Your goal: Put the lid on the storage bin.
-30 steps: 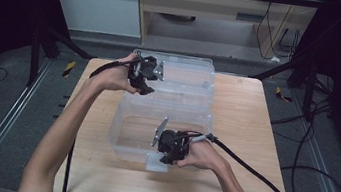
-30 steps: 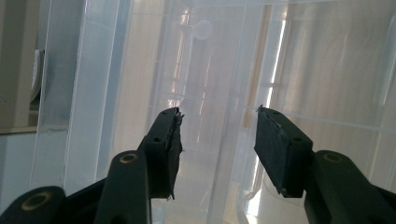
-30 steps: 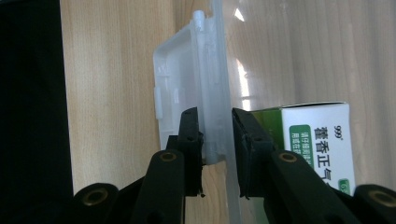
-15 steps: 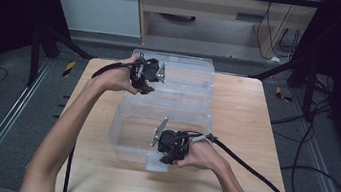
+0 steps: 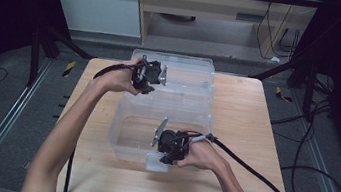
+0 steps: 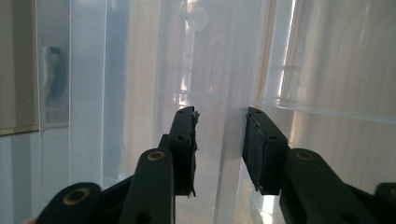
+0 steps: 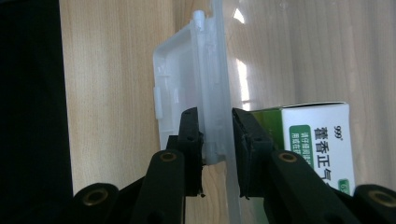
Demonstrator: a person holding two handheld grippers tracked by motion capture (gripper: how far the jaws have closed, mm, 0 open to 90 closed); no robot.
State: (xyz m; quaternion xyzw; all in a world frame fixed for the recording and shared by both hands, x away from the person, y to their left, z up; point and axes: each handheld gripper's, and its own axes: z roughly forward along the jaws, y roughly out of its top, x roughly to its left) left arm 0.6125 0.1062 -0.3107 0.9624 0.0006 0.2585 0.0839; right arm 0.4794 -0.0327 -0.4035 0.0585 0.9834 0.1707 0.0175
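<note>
The right gripper (image 5: 167, 148) is clamping the near latch (image 7: 187, 93) of the clear bin (image 5: 177, 102). The left gripper (image 5: 147, 76) is closing around the far wall edge (image 6: 233, 93), which is standing between its jaws, not clearly pinched yet.

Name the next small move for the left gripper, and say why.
Probably finish closing the left gripper on the bin wall. Its jaws have just been closing, the wall stands between them, yet a gap shows at the right pad. The right gripper seems already clamped on the near latch, so both ends would then be held.
</note>
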